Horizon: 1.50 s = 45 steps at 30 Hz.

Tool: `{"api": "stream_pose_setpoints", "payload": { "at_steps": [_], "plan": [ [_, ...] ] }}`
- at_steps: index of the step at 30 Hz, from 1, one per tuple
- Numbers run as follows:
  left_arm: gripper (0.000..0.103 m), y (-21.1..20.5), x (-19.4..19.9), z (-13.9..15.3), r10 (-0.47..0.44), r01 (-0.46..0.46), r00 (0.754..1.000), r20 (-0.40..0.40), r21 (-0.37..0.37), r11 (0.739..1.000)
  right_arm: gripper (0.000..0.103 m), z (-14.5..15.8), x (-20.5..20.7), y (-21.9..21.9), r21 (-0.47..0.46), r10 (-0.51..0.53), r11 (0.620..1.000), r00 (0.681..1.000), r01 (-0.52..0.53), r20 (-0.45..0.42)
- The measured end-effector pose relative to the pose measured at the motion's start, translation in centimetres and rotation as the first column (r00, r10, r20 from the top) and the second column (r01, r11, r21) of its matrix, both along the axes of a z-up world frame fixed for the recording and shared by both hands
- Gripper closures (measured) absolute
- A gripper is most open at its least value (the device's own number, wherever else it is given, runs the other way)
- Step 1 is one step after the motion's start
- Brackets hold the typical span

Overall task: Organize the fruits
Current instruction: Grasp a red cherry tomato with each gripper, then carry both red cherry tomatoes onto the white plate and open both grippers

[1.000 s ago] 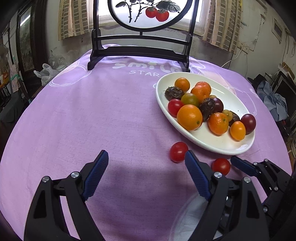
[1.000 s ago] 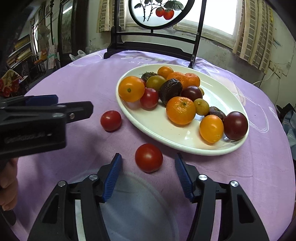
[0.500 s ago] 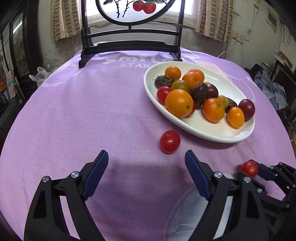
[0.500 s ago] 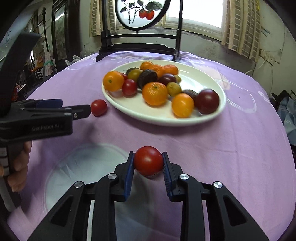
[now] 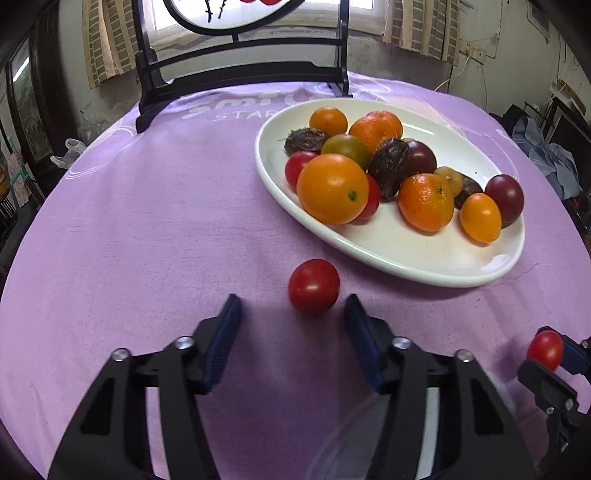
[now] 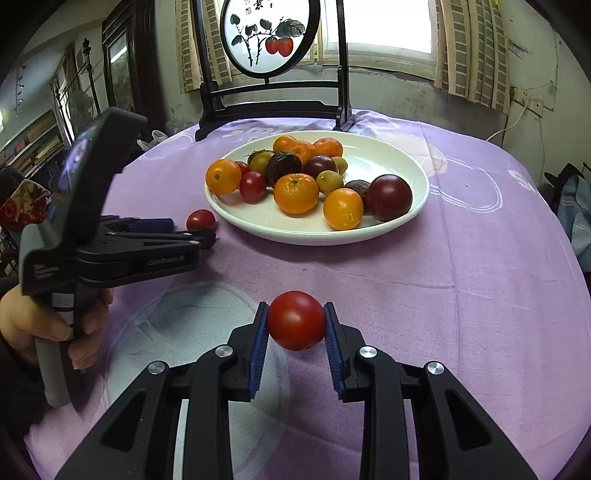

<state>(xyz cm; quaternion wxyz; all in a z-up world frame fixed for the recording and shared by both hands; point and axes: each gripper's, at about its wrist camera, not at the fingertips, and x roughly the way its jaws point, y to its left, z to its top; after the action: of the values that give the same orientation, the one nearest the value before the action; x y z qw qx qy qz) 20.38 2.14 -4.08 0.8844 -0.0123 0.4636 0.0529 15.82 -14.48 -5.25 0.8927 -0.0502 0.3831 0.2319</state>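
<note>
A red tomato sits clamped between the 2 blue pads of your right gripper, at the lower centre of the right wrist view, just above the purple tablecloth. A second red tomato lies on the cloth at the centre of the left wrist view, just below the near rim of the white oval plate and apart from it. Your left gripper has its fingers apart and closing, the tomato just ahead of the tips and nearer the right pad, neither pad touching it.

In the right wrist view the same loose tomato shows at middle left, beside the left gripper's tips, with your hand on the handle at lower left. The plate fills the upper centre there, holding orange, red, green and dark purple fruits in 1 cluster. Behind it, at the top of the frame, stands a black wooden screen stand with a round painted panel of 2 red fruits, in front of a curtained window.
</note>
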Motion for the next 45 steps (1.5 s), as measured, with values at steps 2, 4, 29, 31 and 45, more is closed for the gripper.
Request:
{"api": "stream_pose_setpoints", "payload": {
  "at_steps": [2, 4, 29, 31, 45],
  "plan": [
    [0.066, -0.2, 0.1, 0.1, -0.014, 0.014, 1.000, 0.009, 0.004, 1.000, 0.073, 0.1, 0.0, -0.2, 0.003, -0.005, 1.000, 1.000, 0.005, 0.003],
    [0.078, -0.5, 0.0, 0.3, -0.037, 0.036, 0.999, 0.009, 0.002, 0.999, 0.073, 0.0, 0.0, -0.3, 0.006, -0.009, 1.000, 1.000, 0.009, 0.001],
    [0.078, -3.9, 2.7, 7.1, -0.106, 0.111, 0.988, 0.116, -0.035, 0.993, 0.073, 5.7, 4.7, -0.1, 0.010, -0.022, 1.000, 0.984, 0.020, 0.179],
    [0.078, -4.0, 3.9, 6.7, -0.096, 0.100, 0.990, 0.103, -0.031, 0.995, 0.073, 5.5, 5.7, 0.2, 0.004, -0.021, 1.000, 0.984, 0.021, 0.180],
    [0.035, -3.7, 7.3, 5.5, -0.009, 0.006, 0.995, 0.101, 0.034, 0.999, 0.059, 3.3, 9.5, 0.6, 0.003, -0.043, 0.999, 0.984, 0.043, 0.176]
  ]
}}
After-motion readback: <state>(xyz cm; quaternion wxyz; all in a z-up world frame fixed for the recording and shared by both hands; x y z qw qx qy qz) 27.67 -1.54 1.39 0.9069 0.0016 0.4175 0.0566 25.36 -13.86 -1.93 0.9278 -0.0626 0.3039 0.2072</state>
